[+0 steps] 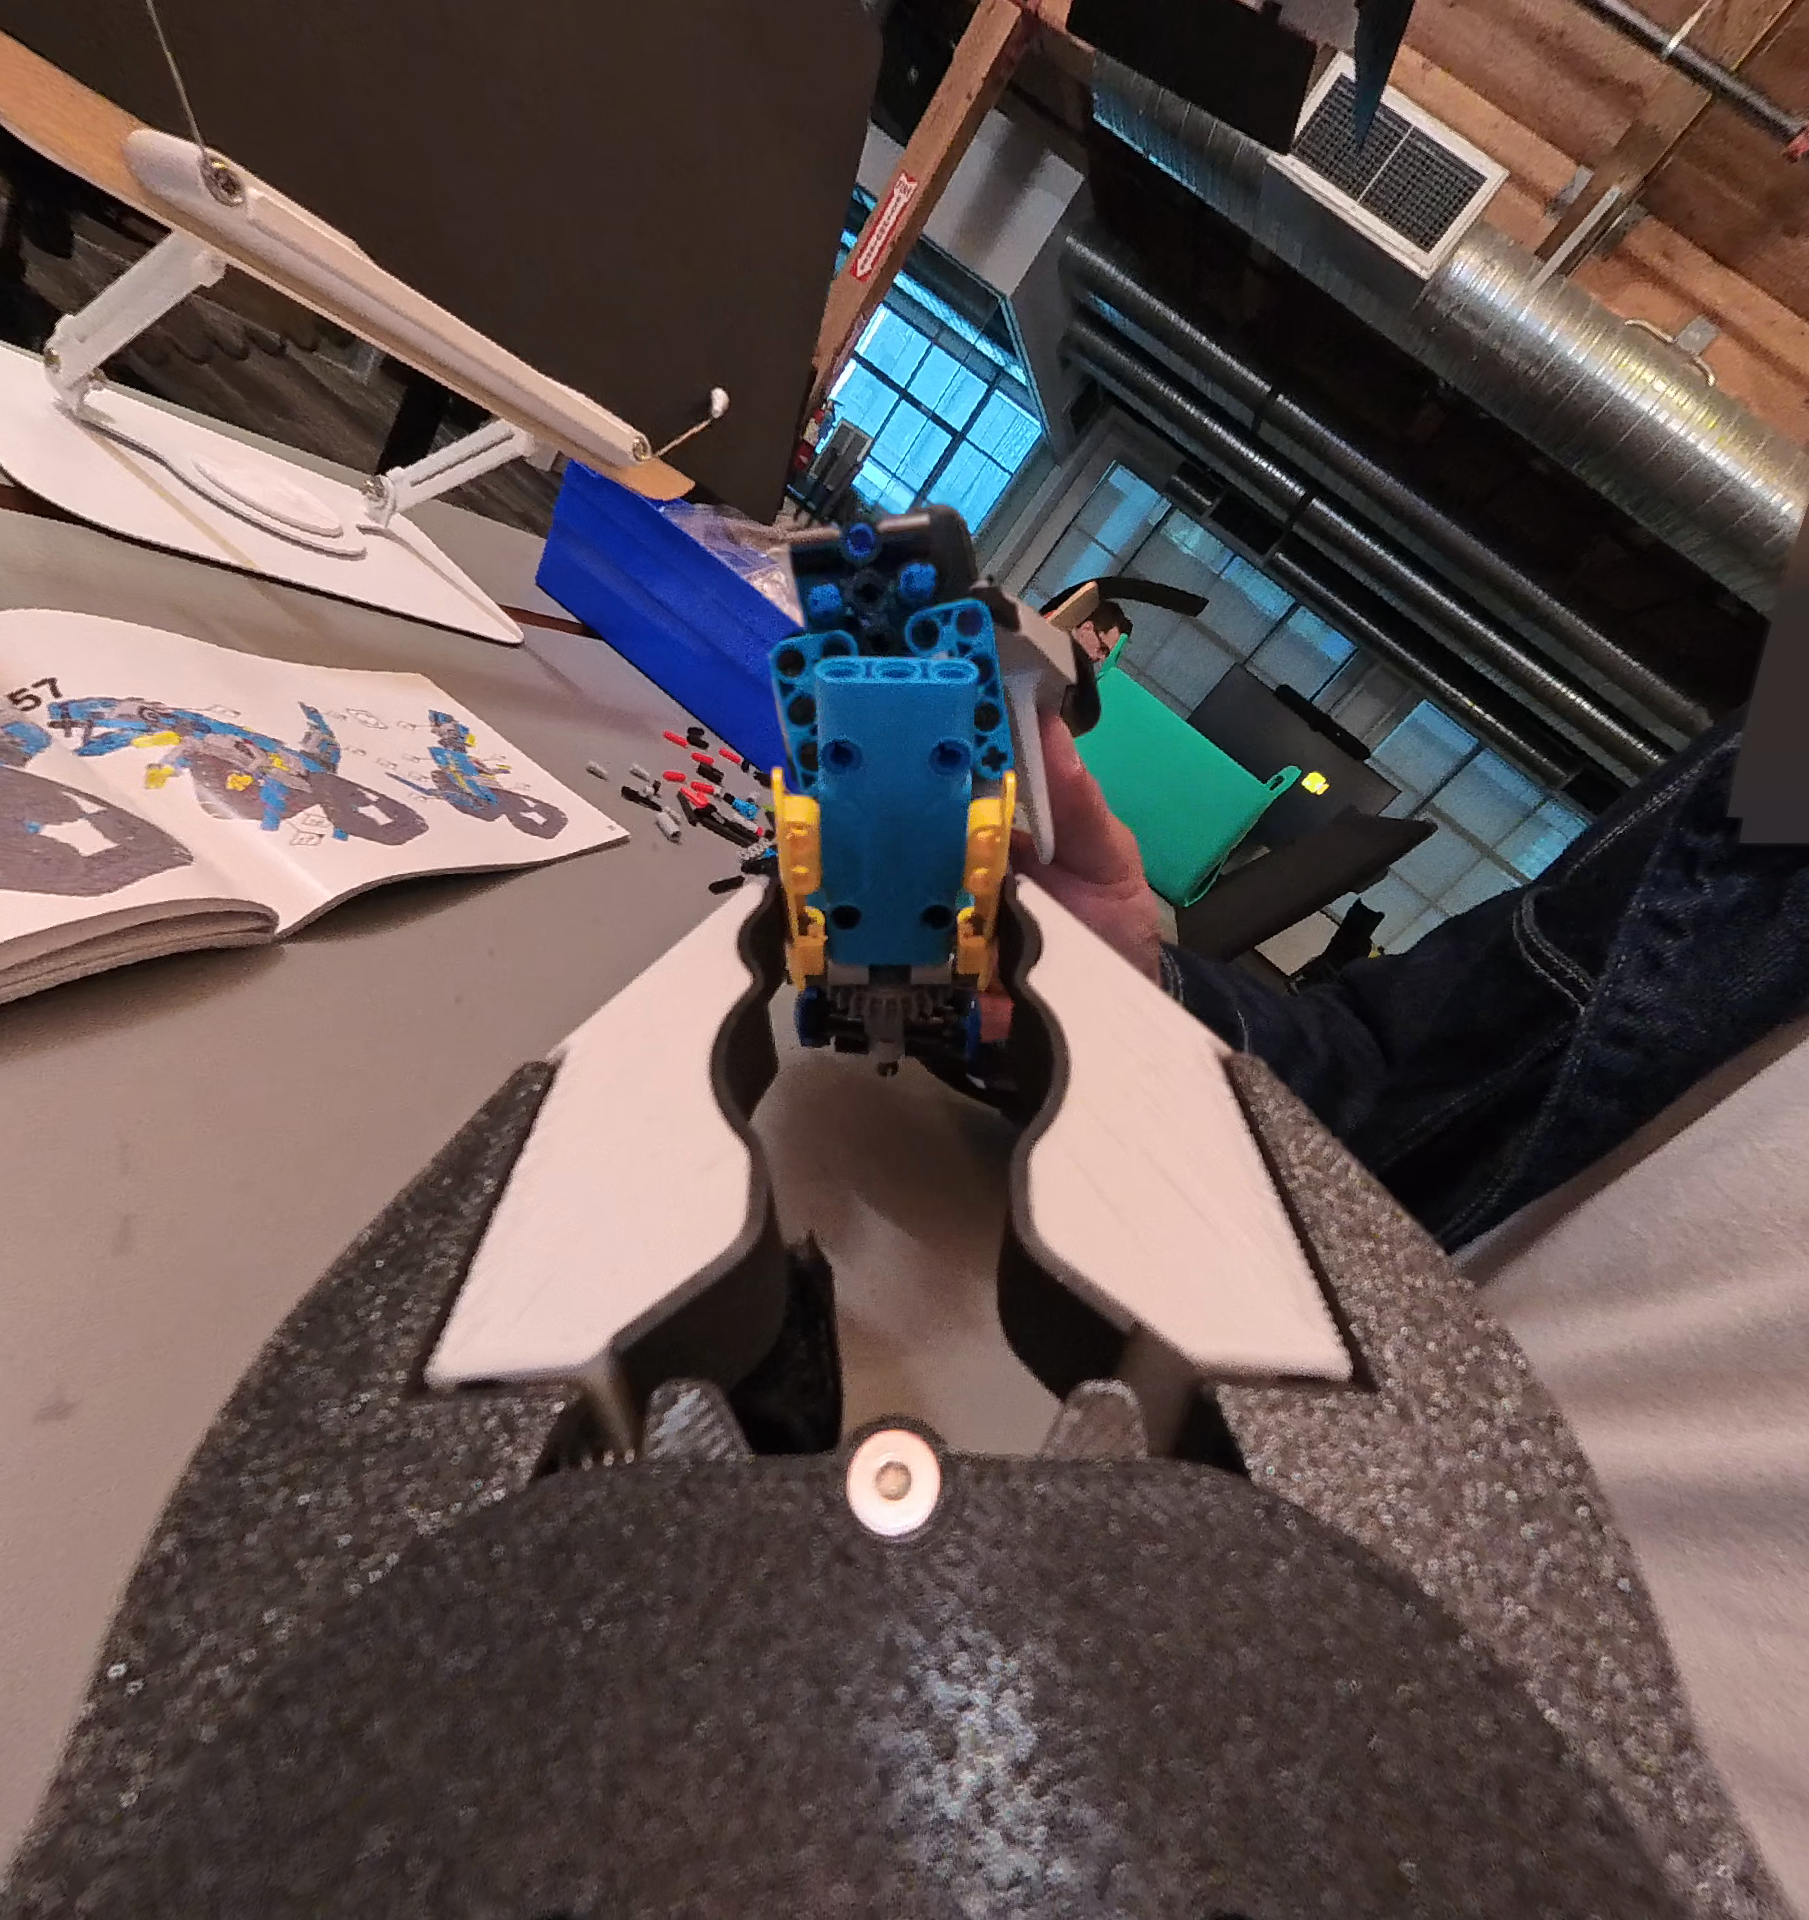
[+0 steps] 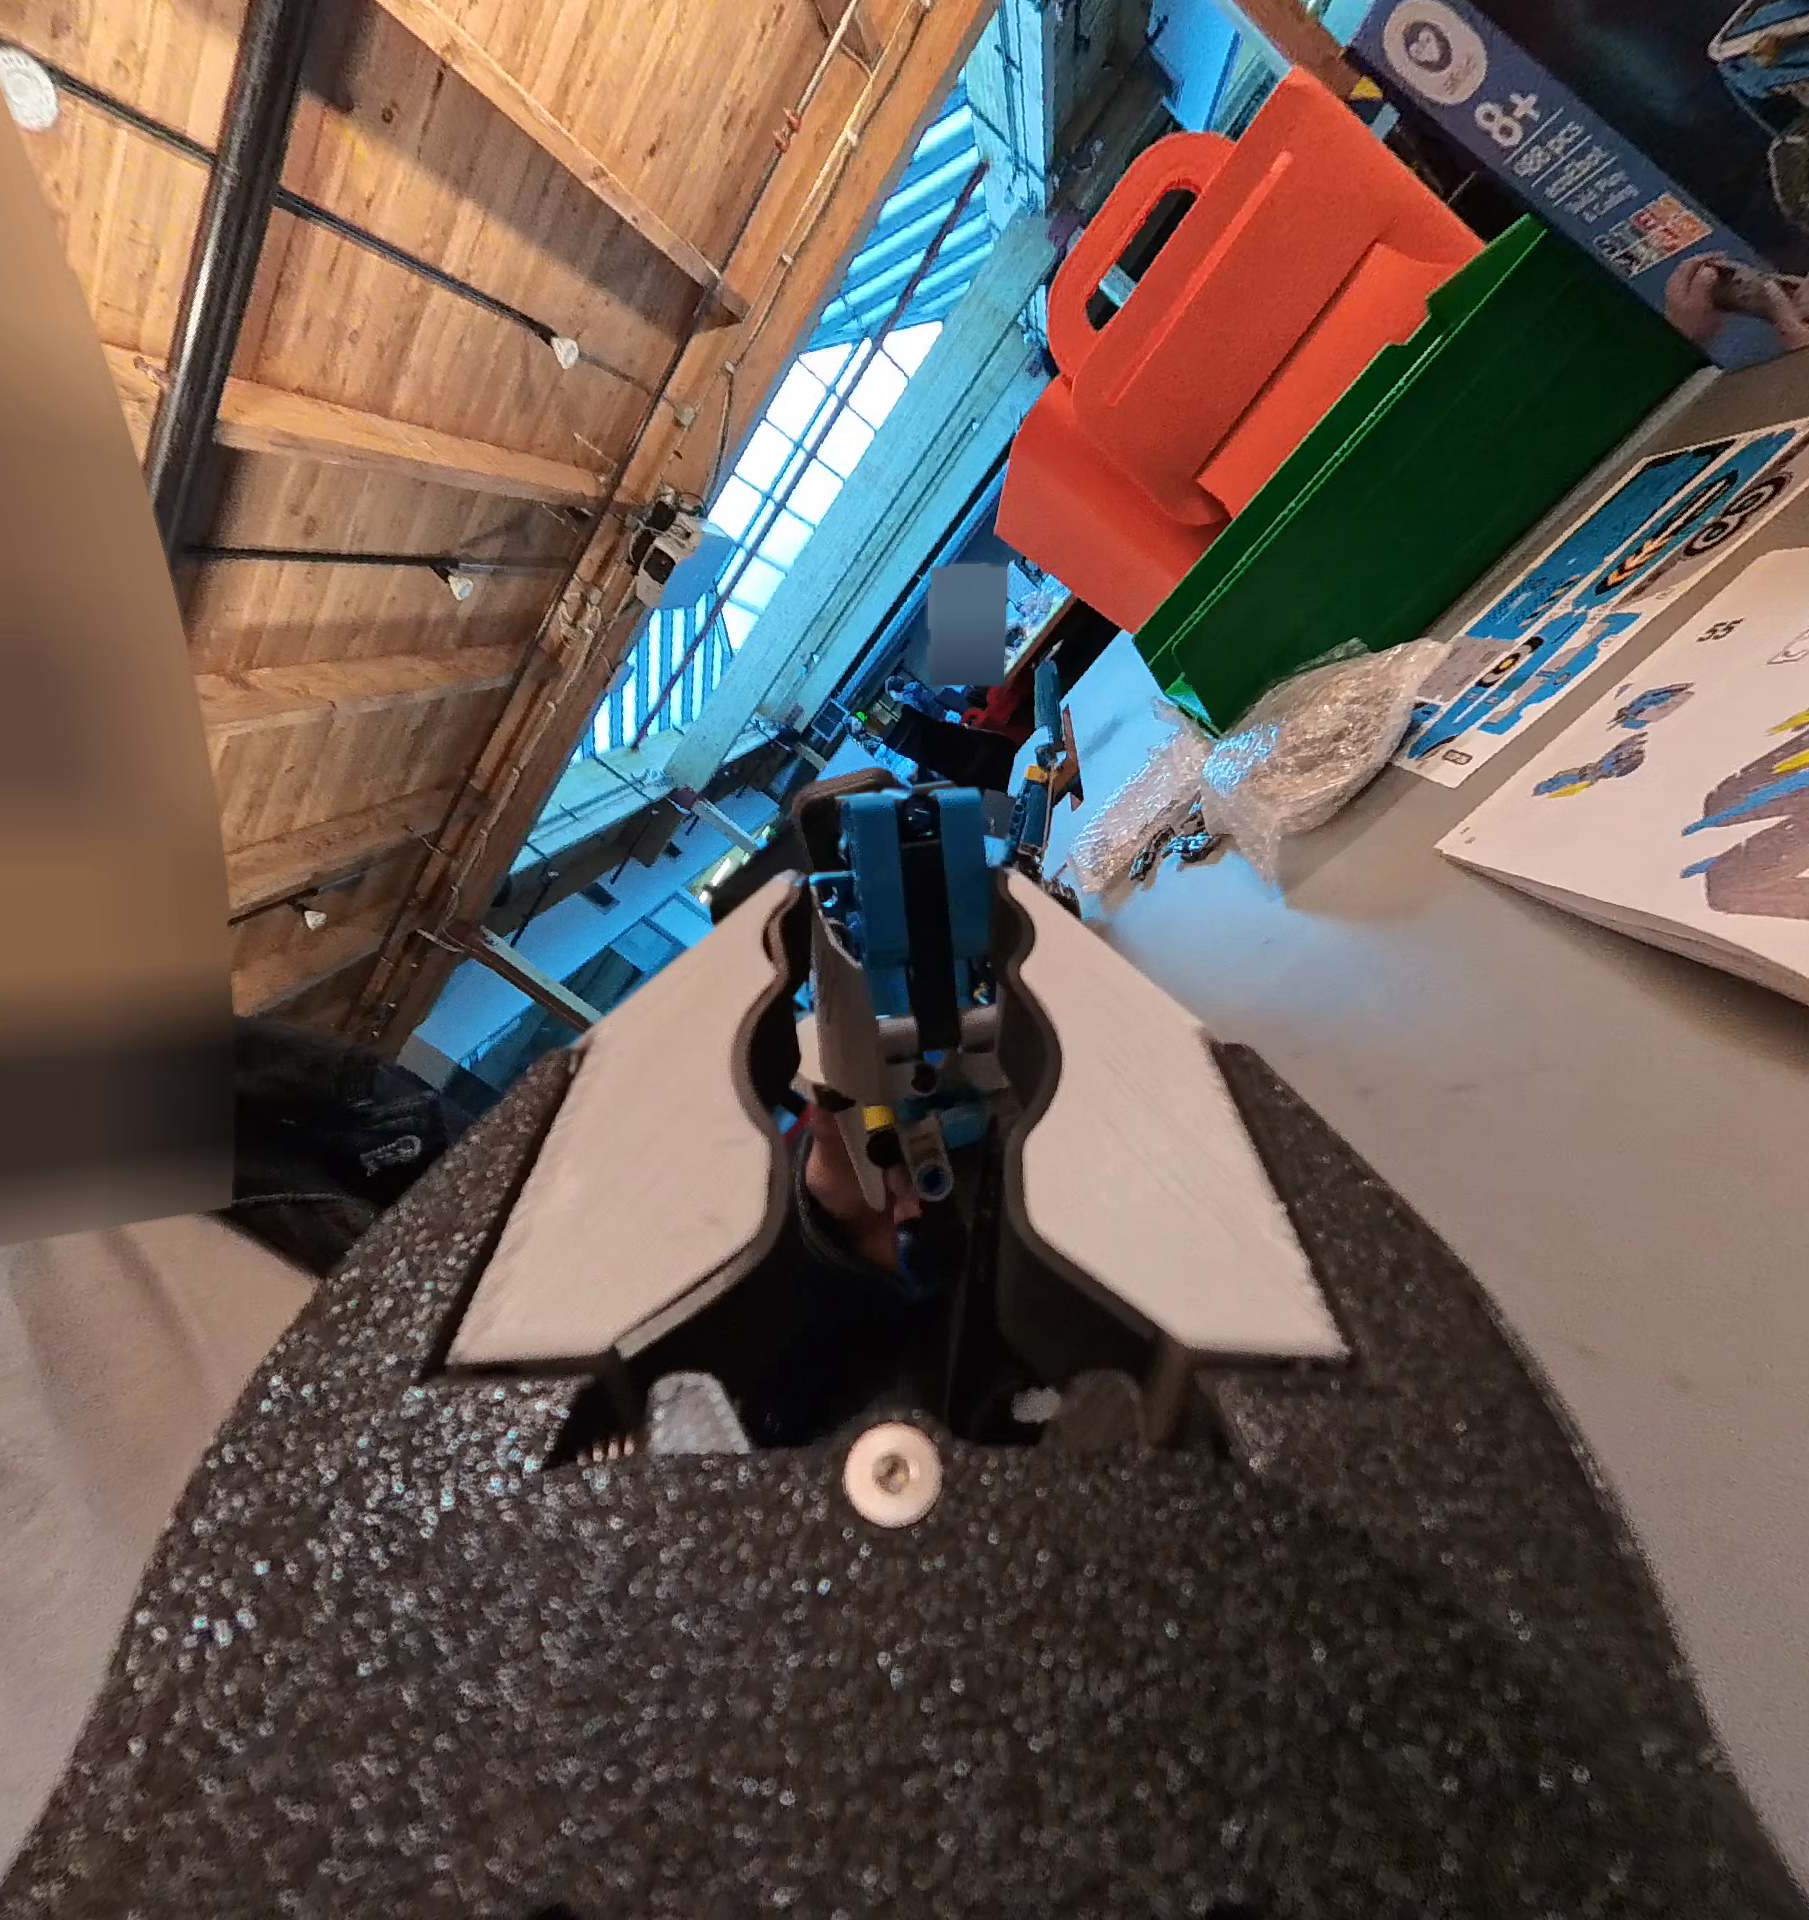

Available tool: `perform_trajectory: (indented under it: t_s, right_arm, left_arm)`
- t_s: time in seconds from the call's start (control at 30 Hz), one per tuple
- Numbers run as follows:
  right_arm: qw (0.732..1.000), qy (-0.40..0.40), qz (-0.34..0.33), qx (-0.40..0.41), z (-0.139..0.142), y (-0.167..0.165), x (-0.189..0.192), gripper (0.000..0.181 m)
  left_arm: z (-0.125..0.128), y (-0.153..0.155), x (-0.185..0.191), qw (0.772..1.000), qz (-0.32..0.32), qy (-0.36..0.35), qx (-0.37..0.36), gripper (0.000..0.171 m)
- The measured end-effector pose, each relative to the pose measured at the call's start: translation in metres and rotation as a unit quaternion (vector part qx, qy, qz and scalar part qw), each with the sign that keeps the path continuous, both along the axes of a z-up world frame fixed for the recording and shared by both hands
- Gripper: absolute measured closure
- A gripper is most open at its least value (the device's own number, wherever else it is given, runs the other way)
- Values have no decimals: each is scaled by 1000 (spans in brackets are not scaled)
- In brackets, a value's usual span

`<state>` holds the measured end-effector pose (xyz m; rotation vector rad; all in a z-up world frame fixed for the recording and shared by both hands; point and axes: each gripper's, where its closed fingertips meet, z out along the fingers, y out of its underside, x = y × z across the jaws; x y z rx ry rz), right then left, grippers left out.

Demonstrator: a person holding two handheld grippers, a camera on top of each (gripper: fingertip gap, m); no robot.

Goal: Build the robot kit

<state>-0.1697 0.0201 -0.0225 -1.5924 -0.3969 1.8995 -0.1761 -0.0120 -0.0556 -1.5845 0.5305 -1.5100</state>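
While the blue and yellow brick model hangs above the grey table, the left gripper clamps its near end and the right gripper pinches the other; instruction booklet lies left, loose pieces beyond.

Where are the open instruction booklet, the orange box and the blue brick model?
instruction booklet (image 1: 183, 790), left wrist view, open page.
orange box (image 2: 1191, 343), right wrist view, its side.
blue brick model (image 1: 884, 810), left wrist view, light blue panel.
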Motion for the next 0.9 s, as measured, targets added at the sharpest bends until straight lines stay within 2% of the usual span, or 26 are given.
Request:
perform_trajectory:
  t_s: [0.07,0.2,0.9]
  right_arm:
    - [999,22,-30,-10,2,6,6,149]
    - [997,49,-45,-34,0,13,11,149]
    - [997,35,-69,-21,-2,17,16,149]
  left_arm:
    - [-2,1,1,1000,2,5,-3,131]
    - [-2,2,4,1000,3,-4,-11,131]
    - [-3,8,4,1000,13,-13,-23,131]
